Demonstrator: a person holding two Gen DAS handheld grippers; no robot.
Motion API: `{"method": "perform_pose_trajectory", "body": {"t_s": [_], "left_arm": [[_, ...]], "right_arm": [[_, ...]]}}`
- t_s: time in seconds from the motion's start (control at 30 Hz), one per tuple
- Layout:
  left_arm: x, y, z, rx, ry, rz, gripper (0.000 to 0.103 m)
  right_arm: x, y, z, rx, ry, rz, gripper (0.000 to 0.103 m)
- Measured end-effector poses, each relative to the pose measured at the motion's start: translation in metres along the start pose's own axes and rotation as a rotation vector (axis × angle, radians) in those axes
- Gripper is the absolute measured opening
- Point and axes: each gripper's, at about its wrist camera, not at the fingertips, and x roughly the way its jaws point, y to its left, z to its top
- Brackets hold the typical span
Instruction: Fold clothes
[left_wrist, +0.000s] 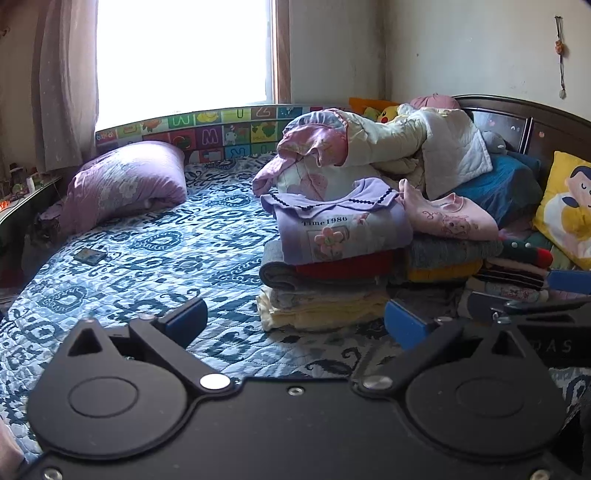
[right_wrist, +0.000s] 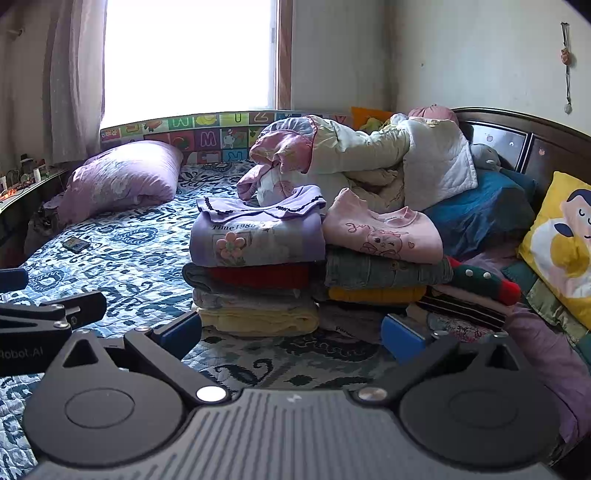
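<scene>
I hold my left gripper (left_wrist: 295, 325) and right gripper (right_wrist: 291, 332) spread and empty before the folded stacks (right_wrist: 258, 273), only the crumpled heap (right_wrist: 354, 158) left.

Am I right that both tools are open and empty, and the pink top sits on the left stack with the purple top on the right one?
Not quite: the tops are swapped. The right wrist view shows the purple top on the left stack and the pink top on the right one. The rest holds: the left tool and right tool are both open and empty.
</scene>
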Motion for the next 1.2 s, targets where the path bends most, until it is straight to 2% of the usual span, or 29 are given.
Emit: {"method": "perform_pose_trajectory", "body": {"t_s": [1.2], "left_arm": [[0.0026,-0.0008,0.0003,-0.007,0.005,0.012,0.103]], "right_arm": [[-0.0040,0.0002,-0.0001,0.011,0.005,-0.001,0.103]]}}
